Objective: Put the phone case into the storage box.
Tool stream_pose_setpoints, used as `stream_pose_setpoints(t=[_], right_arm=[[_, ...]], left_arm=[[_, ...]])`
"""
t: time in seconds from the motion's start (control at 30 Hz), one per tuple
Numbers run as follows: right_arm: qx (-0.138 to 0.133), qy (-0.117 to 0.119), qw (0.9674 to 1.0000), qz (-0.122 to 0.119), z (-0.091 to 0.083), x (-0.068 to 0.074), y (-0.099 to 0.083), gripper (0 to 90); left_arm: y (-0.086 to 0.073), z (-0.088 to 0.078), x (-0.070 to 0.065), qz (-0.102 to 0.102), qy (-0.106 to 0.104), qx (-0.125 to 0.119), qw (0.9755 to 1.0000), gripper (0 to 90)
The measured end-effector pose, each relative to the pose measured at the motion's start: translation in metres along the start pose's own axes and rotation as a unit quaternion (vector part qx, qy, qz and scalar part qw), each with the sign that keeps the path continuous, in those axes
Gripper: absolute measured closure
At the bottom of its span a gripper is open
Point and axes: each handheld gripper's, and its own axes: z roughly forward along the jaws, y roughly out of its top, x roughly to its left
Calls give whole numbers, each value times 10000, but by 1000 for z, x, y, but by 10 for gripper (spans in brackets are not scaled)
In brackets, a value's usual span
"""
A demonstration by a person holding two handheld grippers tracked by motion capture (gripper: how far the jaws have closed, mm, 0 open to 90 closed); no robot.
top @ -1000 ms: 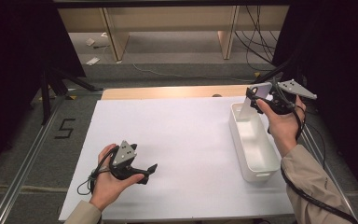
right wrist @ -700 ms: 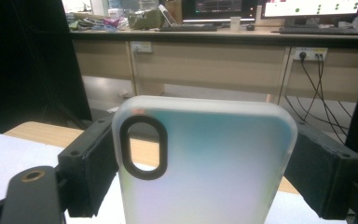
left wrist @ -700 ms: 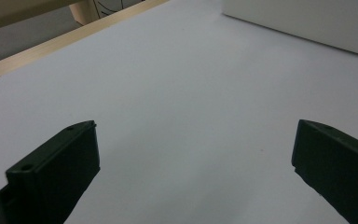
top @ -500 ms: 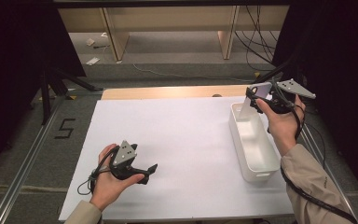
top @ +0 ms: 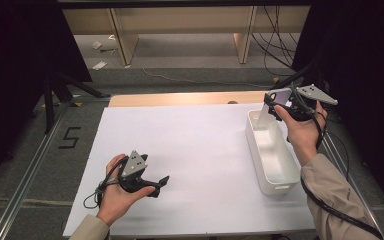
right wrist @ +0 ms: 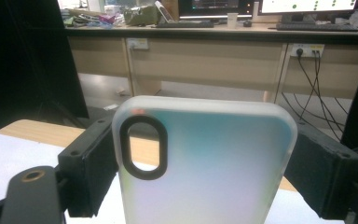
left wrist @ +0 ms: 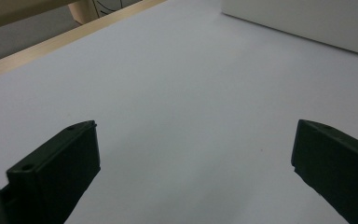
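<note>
I have the phone case clamped across its width between the jaws of my right gripper, raised over the far end of the white bin at the right of the table. The bin looks empty from the high view, so I judge the pick done and the placing left: the case has yet to go down into the bin and be let go. My left gripper lies low at the near left, jaws wide apart, nothing between them, well apart from the bin.
</note>
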Motion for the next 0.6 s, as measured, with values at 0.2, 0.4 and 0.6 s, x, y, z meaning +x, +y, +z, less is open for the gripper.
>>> stream_pose_setpoints(t=[0.2,0.4,0.6], right_arm=[[16,-17,10000,3,2,-2,-1,179],[76,-18,10000,-6,5,-2,-3,179],[107,-38,9999,-58,8,-3,-4,179]], left_arm=[[0,0,0,-8,5,-6,10000,4],[0,0,0,0,2,7,10000,3],[0,0,0,-5,4,1,10000,4]])
